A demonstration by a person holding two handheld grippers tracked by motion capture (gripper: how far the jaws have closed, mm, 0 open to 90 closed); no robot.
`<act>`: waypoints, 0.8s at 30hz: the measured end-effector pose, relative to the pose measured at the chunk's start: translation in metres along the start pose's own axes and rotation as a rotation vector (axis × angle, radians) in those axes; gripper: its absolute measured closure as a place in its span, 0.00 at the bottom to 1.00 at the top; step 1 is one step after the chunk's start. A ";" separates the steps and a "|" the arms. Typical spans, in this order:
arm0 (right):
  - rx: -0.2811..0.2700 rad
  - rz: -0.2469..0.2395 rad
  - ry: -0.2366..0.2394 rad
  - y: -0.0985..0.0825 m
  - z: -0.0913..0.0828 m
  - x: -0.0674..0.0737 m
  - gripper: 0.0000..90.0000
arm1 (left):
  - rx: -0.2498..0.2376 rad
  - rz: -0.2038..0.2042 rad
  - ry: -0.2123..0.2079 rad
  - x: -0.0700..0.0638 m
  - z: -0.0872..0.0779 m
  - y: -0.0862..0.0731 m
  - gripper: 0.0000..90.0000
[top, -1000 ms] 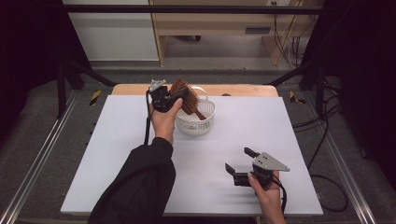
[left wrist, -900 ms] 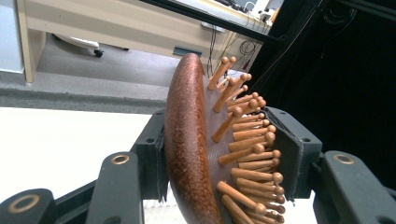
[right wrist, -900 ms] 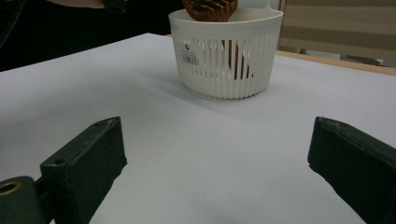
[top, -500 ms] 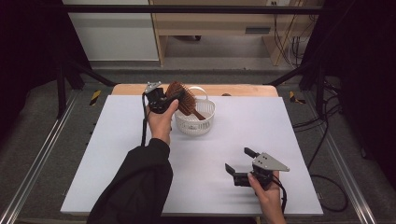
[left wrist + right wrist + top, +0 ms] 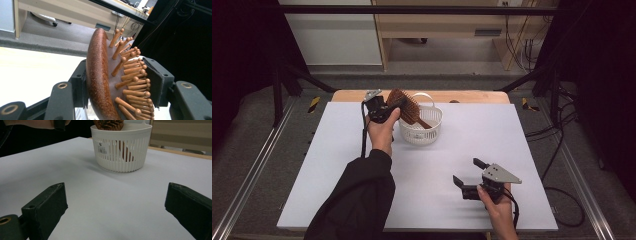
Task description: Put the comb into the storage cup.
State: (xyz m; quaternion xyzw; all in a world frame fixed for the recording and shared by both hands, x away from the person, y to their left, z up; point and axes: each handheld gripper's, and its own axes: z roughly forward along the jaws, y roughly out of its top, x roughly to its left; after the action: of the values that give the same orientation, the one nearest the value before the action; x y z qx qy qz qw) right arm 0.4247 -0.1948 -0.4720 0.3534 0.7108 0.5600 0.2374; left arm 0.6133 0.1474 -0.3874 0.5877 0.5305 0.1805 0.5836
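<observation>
White worktop, rectangular, set on a wooden top whose edge shows along the far side. Near the middle of its far half stands a white slotted basket with a loop handle; in the right claw view a label shows on its ribbed wall. A brown wooden hairbrush leans in the basket, handle down inside, paddle head rising over the near-left rim. Left claw, held by a hand in a black sleeve, is clamped on the paddle head: in the left claw view one pad lies on the smooth back and the other against the ball-tipped wooden bristles. Right claw rests low over the near right of the worktop, well apart from the basket, jaws spread wide with nothing between them.
</observation>
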 end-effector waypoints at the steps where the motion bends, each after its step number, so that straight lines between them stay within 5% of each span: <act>1: -0.001 -0.002 0.000 0.000 0.000 0.000 0.05 | 0.001 -0.002 0.001 0.001 0.000 0.000 0.48; 24: 0.003 -0.005 0.004 0.000 0.001 0.000 0.05 | -0.003 -0.017 0.014 0.011 -0.004 -0.004 0.47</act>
State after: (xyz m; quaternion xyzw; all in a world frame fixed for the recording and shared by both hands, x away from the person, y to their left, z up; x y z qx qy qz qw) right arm 0.4250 -0.1943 -0.4724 0.3509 0.7129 0.5591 0.2367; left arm 0.6126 0.1573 -0.3944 0.5811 0.5393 0.1802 0.5823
